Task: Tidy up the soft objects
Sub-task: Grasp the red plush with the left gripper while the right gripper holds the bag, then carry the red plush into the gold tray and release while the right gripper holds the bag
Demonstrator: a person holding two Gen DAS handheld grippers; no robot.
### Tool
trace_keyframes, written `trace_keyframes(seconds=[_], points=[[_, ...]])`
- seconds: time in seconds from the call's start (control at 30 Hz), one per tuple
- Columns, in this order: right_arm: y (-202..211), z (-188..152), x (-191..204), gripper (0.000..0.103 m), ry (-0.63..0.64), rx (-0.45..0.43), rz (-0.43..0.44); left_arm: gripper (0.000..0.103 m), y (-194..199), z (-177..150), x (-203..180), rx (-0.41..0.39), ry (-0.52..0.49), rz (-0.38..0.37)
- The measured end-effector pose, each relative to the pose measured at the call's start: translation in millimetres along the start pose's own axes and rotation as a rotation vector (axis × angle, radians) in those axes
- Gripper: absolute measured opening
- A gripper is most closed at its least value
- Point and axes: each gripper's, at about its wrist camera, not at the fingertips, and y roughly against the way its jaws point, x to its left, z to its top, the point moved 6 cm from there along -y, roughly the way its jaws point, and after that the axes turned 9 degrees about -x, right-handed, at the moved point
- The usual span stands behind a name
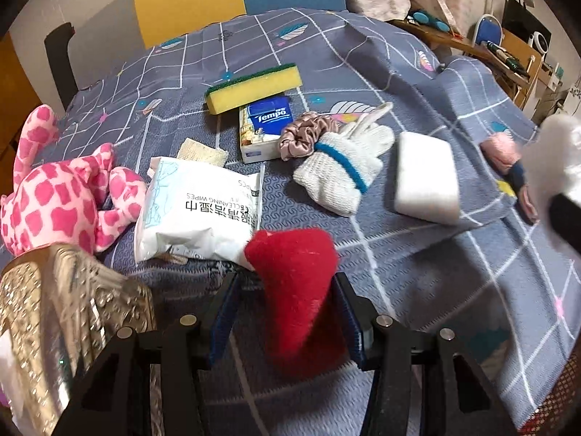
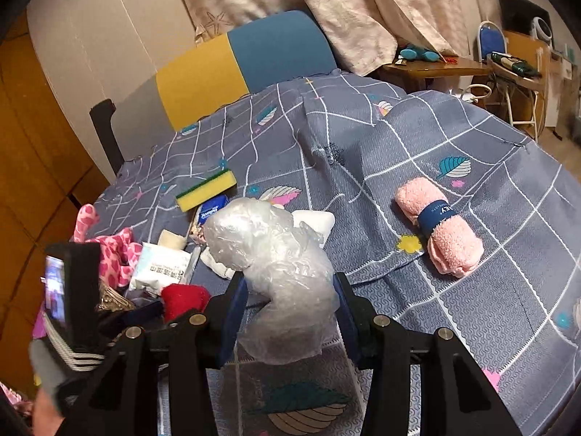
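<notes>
My left gripper (image 1: 287, 287) is shut on a red plush piece (image 1: 296, 283) and holds it above the grey checked bedspread (image 1: 417, 272). The red piece also shows in the right wrist view (image 2: 183, 299). My right gripper (image 2: 290, 290) is shut on a crumpled clear plastic bag (image 2: 276, 269), held above the bedspread (image 2: 490, 309). On the bed lie a pink spotted plush toy (image 1: 61, 203), a wipes pack (image 1: 198, 214), a white glove (image 1: 345, 170), a satin scrunchie (image 1: 305, 134), a white sponge block (image 1: 426, 178), a yellow sponge (image 1: 254, 89) and a rolled pink towel (image 2: 439, 225).
A Tempo tissue pack (image 1: 265, 127) lies beside the yellow sponge. A glittery gold object (image 1: 61, 319) sits at the lower left. A yellow and blue headboard (image 2: 247, 69) stands behind the bed. A wooden side table (image 2: 432, 67) and a chair (image 2: 490, 41) stand at the far right.
</notes>
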Motion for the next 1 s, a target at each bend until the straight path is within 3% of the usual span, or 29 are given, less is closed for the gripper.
trace_keyframes(seconds=[0.07, 0.1, 0.17, 0.27, 0.4, 0.57, 1.0], points=[[1.7, 1.5, -0.4, 0.048, -0.01, -0.006, 0.007, 0.051, -7.1, -1.2, 0.7, 0.001, -0.001, 0.001], [2.3, 1.8, -0.7, 0.048, -0.015, -0.007, 0.01, 0.047, -10.6, -1.8, 0.4, 0.006, 0.002, -0.007], [3.6, 3.3, -1.3, 0.048, -0.02, -0.014, 0.013, 0.029, -12.8, -3.5, -1.8, 0.008, 0.006, -0.028], [3.8, 4.1, -1.7, 0.048, -0.019, -0.016, 0.012, 0.022, -6.5, -4.7, -8.4, -0.016, -0.025, -0.05], [2.9, 3.6, -3.8, 0.048, -0.027, -0.014, 0.01, 0.02, 11.8, -6.7, -11.6, -0.049, -0.01, -0.113], [1.4, 1.7, -4.5, 0.048, -0.017, -0.012, -0.005, 0.02, 44.0, -10.6, -15.6, -0.072, 0.027, -0.256], [-0.8, -1.5, -6.9, 0.048, 0.007, -0.008, -0.033, 0.02, 121.2, -37.8, 4.0, -0.124, -0.008, -0.378]])
